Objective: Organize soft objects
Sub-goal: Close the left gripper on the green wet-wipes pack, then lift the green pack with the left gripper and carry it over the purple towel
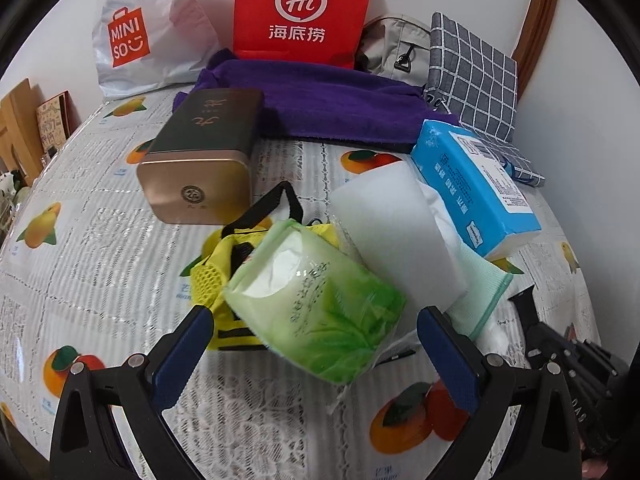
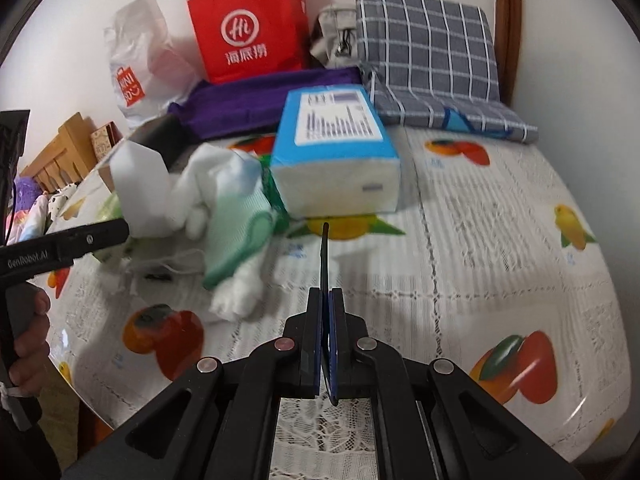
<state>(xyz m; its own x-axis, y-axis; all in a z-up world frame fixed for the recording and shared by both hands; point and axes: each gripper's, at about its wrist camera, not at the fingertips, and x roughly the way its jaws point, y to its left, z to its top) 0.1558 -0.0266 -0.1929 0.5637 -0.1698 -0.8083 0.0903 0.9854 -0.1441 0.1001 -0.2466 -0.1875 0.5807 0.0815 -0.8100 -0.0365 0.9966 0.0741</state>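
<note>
The soft objects are lying in a cluster near the middle of the table (image 2: 500, 240). The green tissue pack (image 1: 320, 304) is sitting nearest the left gripper (image 1: 316, 336), overlapping a yellow mesh pouch (image 1: 218, 276) and a white foam block (image 1: 396, 236). The left gripper's jaws are standing wide apart, one on each side of the green pack's near end, with no pad pressing on it. A pale green cloth (image 2: 236, 236) and white wadding (image 2: 236, 300) are lying just beside the block, and the blue tissue pack (image 2: 336, 148) is resting behind them.

The right gripper (image 2: 329, 292) is holding its jaws together; a thin dark strip seems to be protruding from between them, though blur is making this uncertain. Ahead of it and to its right, the fruit-print tablecloth is lying bare up to the rounded table edge.

At the back, a purple towel (image 1: 332, 100), a checked cloth (image 2: 432, 60), a red paper bag (image 1: 304, 12) and a white plastic bag (image 1: 144, 28) are lining the wall.

Only the left wrist view is showing the gold tin (image 1: 204, 164) and the yellow pouch clearly. Only the right wrist view is showing the hand (image 2: 30, 336) gripping the left tool and the open right side of the table.
</note>
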